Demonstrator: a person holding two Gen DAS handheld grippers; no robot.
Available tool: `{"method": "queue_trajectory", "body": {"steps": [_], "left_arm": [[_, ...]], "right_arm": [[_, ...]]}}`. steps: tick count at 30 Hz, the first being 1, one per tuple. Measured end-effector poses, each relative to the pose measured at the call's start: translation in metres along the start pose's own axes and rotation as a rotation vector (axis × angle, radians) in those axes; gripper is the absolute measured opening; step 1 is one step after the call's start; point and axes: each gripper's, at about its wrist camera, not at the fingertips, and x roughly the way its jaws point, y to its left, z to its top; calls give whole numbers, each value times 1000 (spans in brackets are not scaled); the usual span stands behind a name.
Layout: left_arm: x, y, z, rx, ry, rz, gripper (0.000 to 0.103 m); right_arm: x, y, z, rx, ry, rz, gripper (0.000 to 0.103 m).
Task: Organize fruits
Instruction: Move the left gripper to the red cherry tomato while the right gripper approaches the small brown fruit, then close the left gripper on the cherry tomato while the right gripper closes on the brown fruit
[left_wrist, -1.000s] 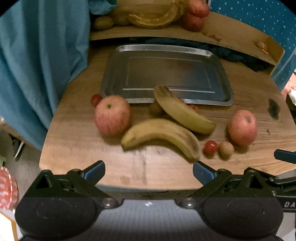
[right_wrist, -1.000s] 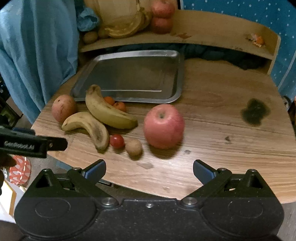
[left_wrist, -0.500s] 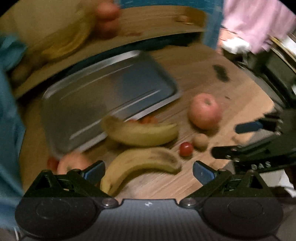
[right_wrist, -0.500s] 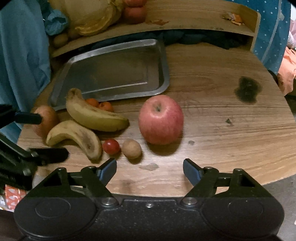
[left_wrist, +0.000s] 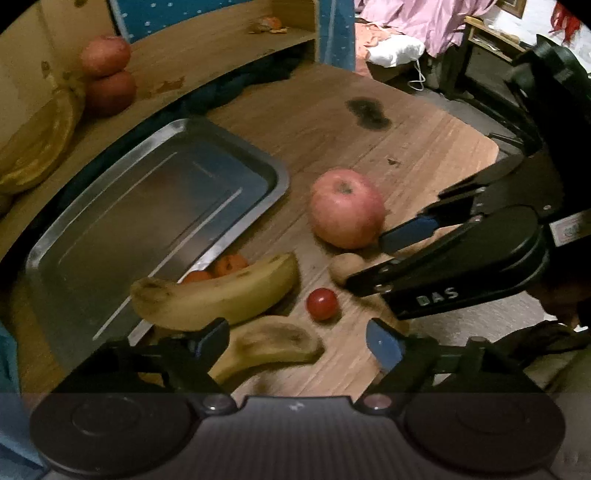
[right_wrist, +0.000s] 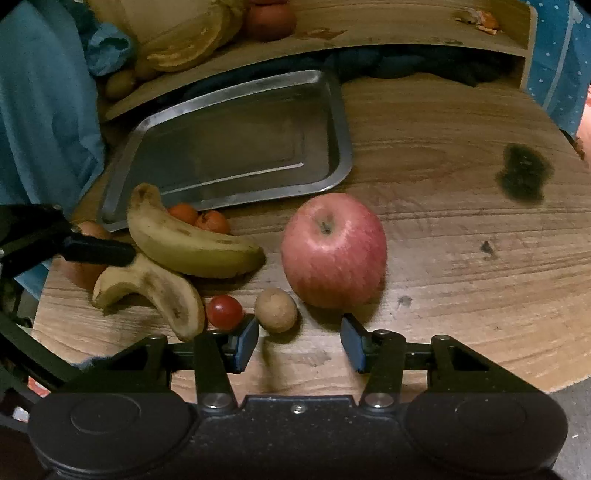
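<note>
Moved: both grippers have come in from the desk's near edge toward the fruit; the left one has also swung round to look across the pile, and the right one's jaws have narrowed since a second ago.
Left gripper (left_wrist: 297, 341): released, jaws spread wide, low over the bruised banana (left_wrist: 269, 345) at the near edge of the desk (left_wrist: 424, 147); not gripping it.
Right gripper (right_wrist: 299, 343): released, jaws partly closed but with nothing between them; they line up on the big apple (right_wrist: 334, 251), with the left pad just beside the small brown fruit (right_wrist: 276, 309).
Meaning: my reading is that each gripper has picked a target, banana for the left and apple for the right, and the first grasp is about to start; no fruit has been sorted so far.
Fruit: yellow banana (right_wrist: 192, 238) lies against the tray's near rim, two small orange fruits (right_wrist: 199, 218) tucked behind it; cherry tomato (right_wrist: 224, 312) sits between the bruised banana and the brown fruit; a second apple (right_wrist: 86, 269) is half hidden near the desk's left edge.
Tray (right_wrist: 332, 110): metal, bare, toward the desk's far left.
Writing: "DAS" on the right gripper's body in the left wrist view; other labels are too blurred to read.
</note>
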Motion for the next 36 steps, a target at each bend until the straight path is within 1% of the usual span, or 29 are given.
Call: {"method": "queue_trajectory", "body": {"steps": [5, 10, 12, 13, 19, 22, 26, 31, 36], "left_arm": [[8, -5, 4, 7, 11, -8, 75], [19, -8, 8, 0, 25, -2, 73], [22, -11, 8, 3, 31, -2, 67], [22, -13, 8, 5, 33, 5, 62], [24, -14, 10, -10, 31, 16, 60], [24, -16, 11, -9, 32, 7, 51], [26, -20, 13, 1, 38, 3, 50], [31, -22, 15, 4, 48, 19, 49], [35, -22, 17, 7, 54, 24, 45]], "right_arm": [[-1, -4, 1, 9, 0, 18, 48], [-1, -5, 1, 0, 4, 33, 39], [-1, -4, 0, -6, 6, 34, 38], [-1, -4, 0, -8, 6, 35, 38], [0, -6, 2, 1, 7, 50, 38], [-1, -6, 3, 2, 10, 53, 38], [-1, -8, 4, 0, 15, 58, 38], [-1, -9, 5, 4, 17, 68, 38], [0, -11, 6, 9, 17, 75, 39]]}}
